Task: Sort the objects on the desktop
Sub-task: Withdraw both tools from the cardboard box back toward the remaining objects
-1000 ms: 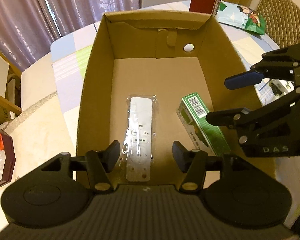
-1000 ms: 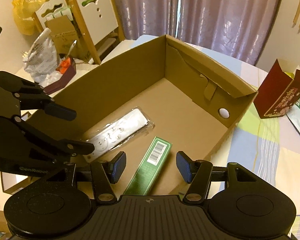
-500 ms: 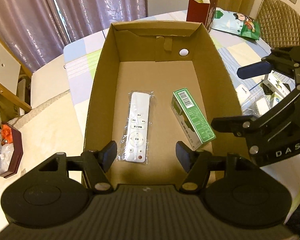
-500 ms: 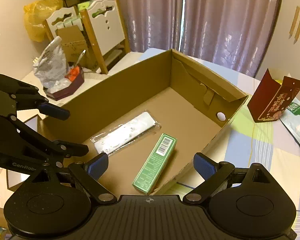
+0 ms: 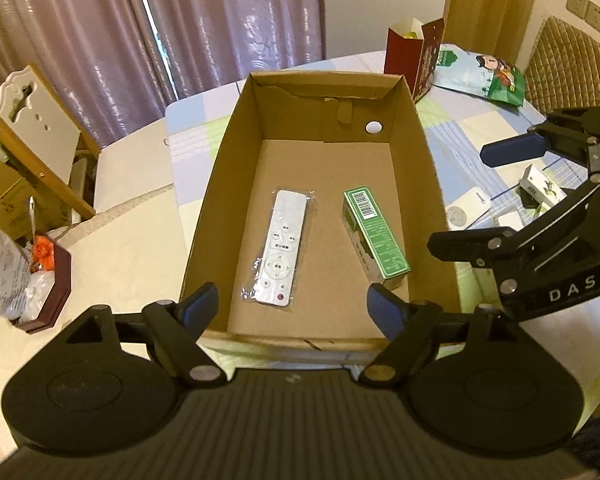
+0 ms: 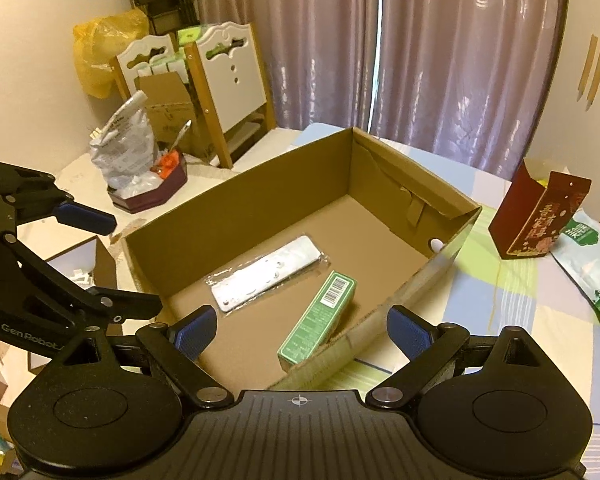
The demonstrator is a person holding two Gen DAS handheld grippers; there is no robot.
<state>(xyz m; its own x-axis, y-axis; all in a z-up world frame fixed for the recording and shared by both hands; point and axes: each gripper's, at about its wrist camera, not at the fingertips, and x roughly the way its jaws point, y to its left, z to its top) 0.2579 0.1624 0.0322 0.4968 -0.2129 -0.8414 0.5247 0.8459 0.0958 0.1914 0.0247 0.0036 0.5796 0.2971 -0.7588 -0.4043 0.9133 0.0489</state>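
Observation:
An open cardboard box (image 5: 204,216) (image 6: 236,200) stands on the table. On its floor lie a white remote in a clear bag (image 5: 281,253) (image 6: 266,274) and a green carton with a barcode (image 5: 374,237) (image 6: 320,316). My left gripper (image 5: 294,306) is open and empty above the box's near wall. My right gripper (image 6: 302,326) is open and empty above the box's right wall, and it shows in the left wrist view (image 5: 480,192).
A dark red paper carton (image 5: 414,50) (image 6: 536,216) and a snack bag (image 5: 482,74) (image 6: 592,256) lie beyond the box. A small white remote (image 5: 466,208) and small boxes (image 5: 540,186) lie right of it. A maroon tray of clutter (image 5: 40,280) (image 6: 148,188) sits left.
Both grippers have risen and drawn back from inside the box. The right gripper has let go of the green carton and opened wider. The remote and carton stay on the box floor.

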